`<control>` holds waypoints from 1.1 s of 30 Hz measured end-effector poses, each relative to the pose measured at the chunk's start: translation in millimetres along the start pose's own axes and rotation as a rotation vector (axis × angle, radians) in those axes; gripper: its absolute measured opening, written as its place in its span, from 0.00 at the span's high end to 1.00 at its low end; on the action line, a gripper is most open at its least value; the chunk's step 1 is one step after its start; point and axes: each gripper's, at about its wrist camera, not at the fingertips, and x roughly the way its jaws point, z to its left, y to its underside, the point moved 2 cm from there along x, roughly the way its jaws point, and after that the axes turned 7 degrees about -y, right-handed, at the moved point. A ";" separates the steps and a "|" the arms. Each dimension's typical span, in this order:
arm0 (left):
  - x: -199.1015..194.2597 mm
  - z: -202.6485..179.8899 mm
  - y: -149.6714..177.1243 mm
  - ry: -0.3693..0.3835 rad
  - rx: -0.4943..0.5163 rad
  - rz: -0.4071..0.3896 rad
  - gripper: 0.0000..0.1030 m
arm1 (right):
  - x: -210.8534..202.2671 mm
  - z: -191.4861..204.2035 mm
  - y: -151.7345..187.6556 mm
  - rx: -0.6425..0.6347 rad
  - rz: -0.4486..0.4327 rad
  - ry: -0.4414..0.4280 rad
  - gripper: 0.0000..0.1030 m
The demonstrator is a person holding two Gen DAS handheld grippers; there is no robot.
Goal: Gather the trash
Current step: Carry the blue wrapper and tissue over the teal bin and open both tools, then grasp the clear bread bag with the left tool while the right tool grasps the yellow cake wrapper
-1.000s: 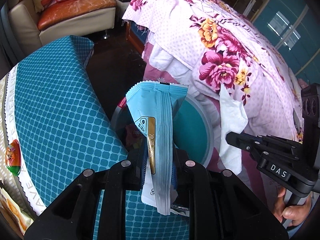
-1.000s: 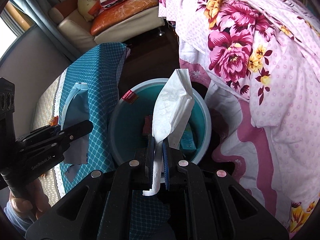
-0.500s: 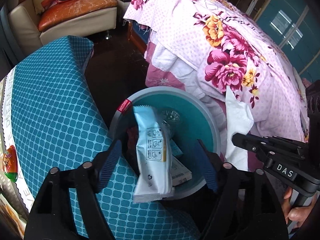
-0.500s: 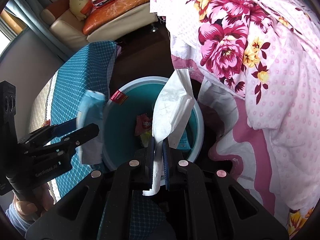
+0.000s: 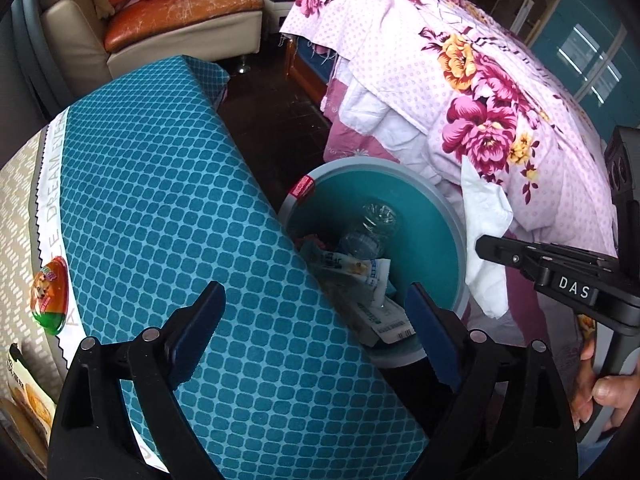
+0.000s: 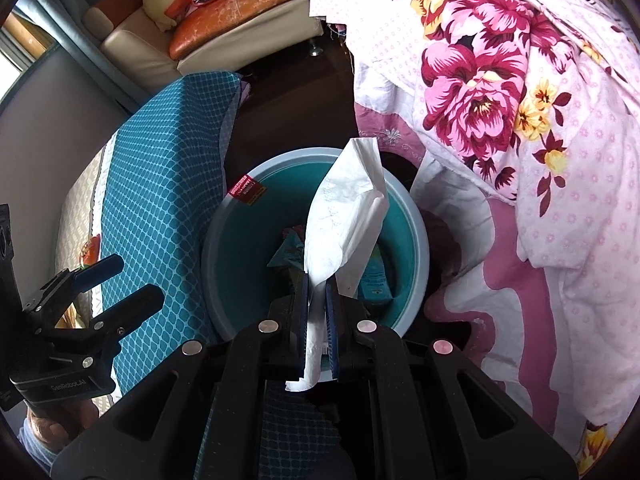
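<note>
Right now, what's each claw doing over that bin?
Left gripper opening, empty. Right gripper shut on white tissue above teal bin. Wrappers, bottle inside. Nothing blocking.

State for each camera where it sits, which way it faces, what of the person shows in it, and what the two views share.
Left wrist: sits behind the left gripper, jaws opening with nothing between them; looks down over the teal tablecloth into the bin; a hand shows at right, holding the right gripper.
Right wrist: sits behind the right gripper, shut on the tissue; looks down into the bin; a hand at lower left holds the left gripper.
Shared: bin, tissue, tablecloth, floral bedding, sofa.
</note>
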 end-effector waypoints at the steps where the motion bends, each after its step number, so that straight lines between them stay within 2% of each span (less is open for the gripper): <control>1: -0.8 2.1 1.4 -0.005 -0.001 0.000 0.11 | 1.2 1.9 -0.6 -0.003 0.003 0.000 0.92; 12: -3.1 21.8 9.6 -0.008 -0.023 0.005 0.11 | 11.6 21.7 -2.9 -0.005 0.026 0.014 0.87; 13: -3.3 23.4 10.3 -0.007 -0.026 0.006 0.11 | 11.4 21.1 -3.0 0.001 0.027 0.015 0.72; 14: -3.6 25.2 11.0 -0.005 -0.028 0.008 0.11 | 10.6 20.9 -3.1 0.004 0.022 0.021 0.49; 15: -4.1 26.9 11.7 -0.004 -0.031 0.009 0.11 | 9.5 22.1 -2.9 0.003 0.013 0.033 0.42; 18: -7.2 32.9 14.8 0.004 -0.044 0.010 0.11 | 7.6 22.9 -3.4 0.021 0.020 0.045 0.33; 19: -8.6 34.7 16.1 0.009 -0.049 0.011 0.11 | 5.9 22.7 -3.5 0.026 0.023 0.058 0.27; 22: -13.6 38.7 19.4 0.018 -0.059 0.007 0.11 | 0.0 26.9 -1.5 0.017 0.024 0.078 0.27; 33: -47.5 57.7 40.5 0.008 -0.075 -0.031 0.11 | -16.9 52.3 11.1 0.003 0.025 0.048 0.24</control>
